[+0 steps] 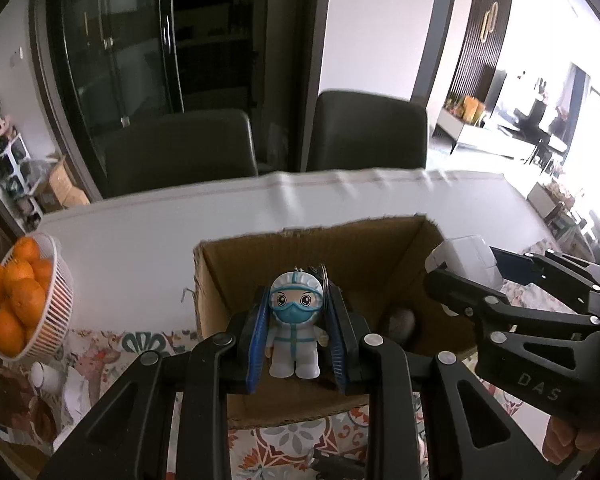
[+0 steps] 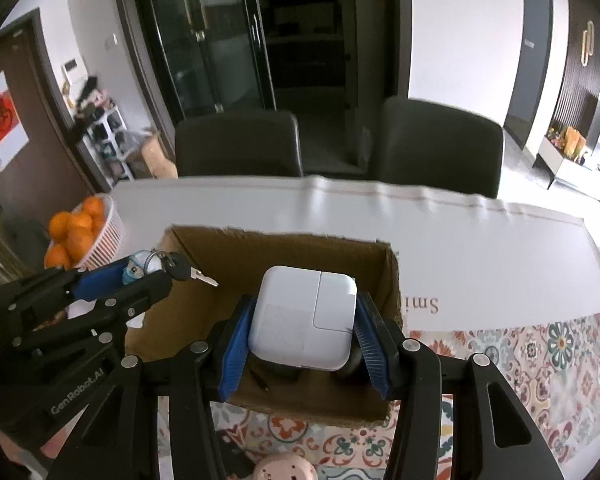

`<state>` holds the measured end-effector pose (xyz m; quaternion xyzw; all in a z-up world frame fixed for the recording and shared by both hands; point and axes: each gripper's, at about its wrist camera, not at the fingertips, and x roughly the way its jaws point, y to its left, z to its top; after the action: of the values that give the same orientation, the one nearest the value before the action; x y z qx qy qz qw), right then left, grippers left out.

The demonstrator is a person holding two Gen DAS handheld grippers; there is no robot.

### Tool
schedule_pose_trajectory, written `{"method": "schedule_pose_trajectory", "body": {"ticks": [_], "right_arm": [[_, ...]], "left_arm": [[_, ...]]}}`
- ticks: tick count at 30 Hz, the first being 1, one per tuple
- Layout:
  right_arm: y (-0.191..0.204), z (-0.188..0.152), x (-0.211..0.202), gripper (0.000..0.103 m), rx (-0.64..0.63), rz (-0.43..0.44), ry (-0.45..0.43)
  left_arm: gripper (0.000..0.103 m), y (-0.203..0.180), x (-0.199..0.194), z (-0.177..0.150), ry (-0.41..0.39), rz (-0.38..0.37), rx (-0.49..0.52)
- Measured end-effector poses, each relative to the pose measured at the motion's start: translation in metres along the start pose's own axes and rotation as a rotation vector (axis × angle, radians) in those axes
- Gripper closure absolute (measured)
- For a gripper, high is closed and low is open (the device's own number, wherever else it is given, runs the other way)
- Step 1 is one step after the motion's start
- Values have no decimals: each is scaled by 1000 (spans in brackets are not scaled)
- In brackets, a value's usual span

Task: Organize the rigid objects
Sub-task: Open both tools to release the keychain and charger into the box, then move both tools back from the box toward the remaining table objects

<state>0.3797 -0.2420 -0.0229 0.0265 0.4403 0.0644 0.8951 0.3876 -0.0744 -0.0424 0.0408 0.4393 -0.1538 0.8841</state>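
My left gripper [image 1: 298,320] is shut on a small figurine keychain [image 1: 296,324] in a white suit with a blue mask, held over the open cardboard box [image 1: 308,252]. In the right wrist view the same keychain [image 2: 140,266] shows with a key [image 2: 198,276] hanging from its ring. My right gripper [image 2: 304,332] is shut on a white square power adapter [image 2: 304,320] above the box [image 2: 284,248]. The adapter also shows in the left wrist view [image 1: 466,258]. A dark round object [image 1: 402,322] lies inside the box.
A white basket of oranges [image 1: 20,304] stands left of the box on the table. A white sheet [image 2: 460,248] covers the far tabletop, with a patterned cloth [image 2: 540,360] nearer. Two dark chairs [image 1: 180,148] stand behind. A pink object [image 2: 284,468] lies near the front edge.
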Motion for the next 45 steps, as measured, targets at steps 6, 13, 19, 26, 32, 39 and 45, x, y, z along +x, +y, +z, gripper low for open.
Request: {"method": "schedule_pose_trajectory", "body": {"ticks": [6, 13, 19, 26, 32, 39, 45], "right_arm": [[-9, -5, 23, 52, 19, 6, 71], [-16, -10, 31, 49, 48, -15, 93], [-13, -15, 16, 48, 47, -42, 61], [-9, -24, -6, 48, 58, -38, 13], [-2, -33, -23, 43, 50, -32, -18], [9, -46, -40, 37, 31, -15, -38], [15, -59, -48, 36, 29, -4, -36]], "left_arm": [[74, 0, 20, -5, 86, -8, -8], [59, -3, 20, -9, 89, 39, 2], [50, 0, 6, -15, 59, 72, -10], [46, -3, -22, -25, 12, 117, 2], [42, -1, -46, -35, -24, 133, 1], [39, 0, -69, -49, -69, 161, -7], [39, 2, -81, -65, -76, 178, -16]]}}
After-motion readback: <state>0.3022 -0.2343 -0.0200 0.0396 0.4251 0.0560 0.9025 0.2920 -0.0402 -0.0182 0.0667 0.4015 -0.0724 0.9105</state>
